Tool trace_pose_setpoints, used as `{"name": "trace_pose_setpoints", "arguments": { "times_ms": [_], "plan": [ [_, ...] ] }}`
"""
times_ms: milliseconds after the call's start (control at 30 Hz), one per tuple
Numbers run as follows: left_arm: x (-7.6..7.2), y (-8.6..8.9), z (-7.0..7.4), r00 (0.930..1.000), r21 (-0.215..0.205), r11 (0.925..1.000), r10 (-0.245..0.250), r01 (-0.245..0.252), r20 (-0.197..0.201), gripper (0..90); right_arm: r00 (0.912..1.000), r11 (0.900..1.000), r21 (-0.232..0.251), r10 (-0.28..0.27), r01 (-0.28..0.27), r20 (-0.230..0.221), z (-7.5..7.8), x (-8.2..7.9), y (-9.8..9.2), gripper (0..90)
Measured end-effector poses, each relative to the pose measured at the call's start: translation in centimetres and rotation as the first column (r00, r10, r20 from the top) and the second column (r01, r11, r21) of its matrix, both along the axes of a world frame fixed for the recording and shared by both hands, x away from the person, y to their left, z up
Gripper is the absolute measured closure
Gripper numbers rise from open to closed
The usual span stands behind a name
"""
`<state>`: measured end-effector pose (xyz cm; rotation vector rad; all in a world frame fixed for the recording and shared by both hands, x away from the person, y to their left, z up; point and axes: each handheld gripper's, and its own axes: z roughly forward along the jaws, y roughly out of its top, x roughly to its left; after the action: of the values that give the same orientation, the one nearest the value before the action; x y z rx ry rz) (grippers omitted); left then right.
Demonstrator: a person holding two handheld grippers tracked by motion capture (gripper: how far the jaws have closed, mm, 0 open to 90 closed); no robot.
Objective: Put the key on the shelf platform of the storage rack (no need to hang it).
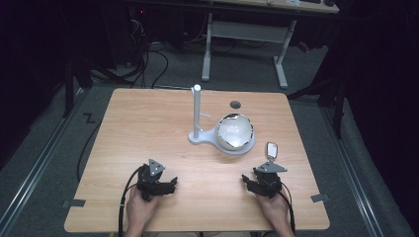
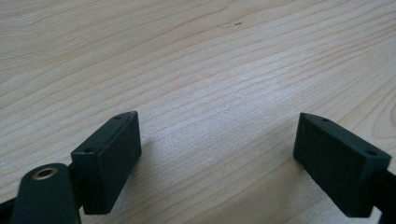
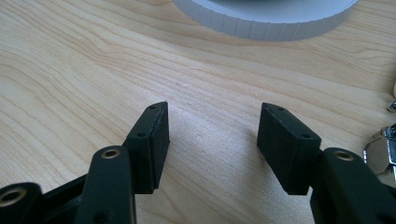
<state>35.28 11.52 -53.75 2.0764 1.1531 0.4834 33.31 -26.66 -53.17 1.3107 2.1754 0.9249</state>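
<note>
Both grippers sit low in the high view on the wooden table (image 1: 148,123): the left gripper (image 1: 170,183) at lower left, the right gripper (image 1: 247,180) at lower right, each with its 2 jaws apart over bare wood. At frame centre stands a white stand (image 1: 197,111) with a bowl (image 1: 234,131). Smallest, a key fob (image 1: 271,149) lies just above the right gripper.

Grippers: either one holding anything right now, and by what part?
Nothing is held. The left gripper and right gripper are both open over bare table; the key fob lies untouched beside the right one.
</note>
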Motion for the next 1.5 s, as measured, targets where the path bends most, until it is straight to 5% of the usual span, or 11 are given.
{"name": "trace_pose_setpoints", "arguments": {
  "times_ms": [1500],
  "plan": [
    [-0.02, 0.05, 0.01, 1.0, -0.003, 1.0, 0.004, -0.004, -0.003, 15.5, 0.9995, 0.999, 0.003, -0.033, 0.033, -0.002, 0.0, -0.18, 0.28, 43.0]
  ]
}}
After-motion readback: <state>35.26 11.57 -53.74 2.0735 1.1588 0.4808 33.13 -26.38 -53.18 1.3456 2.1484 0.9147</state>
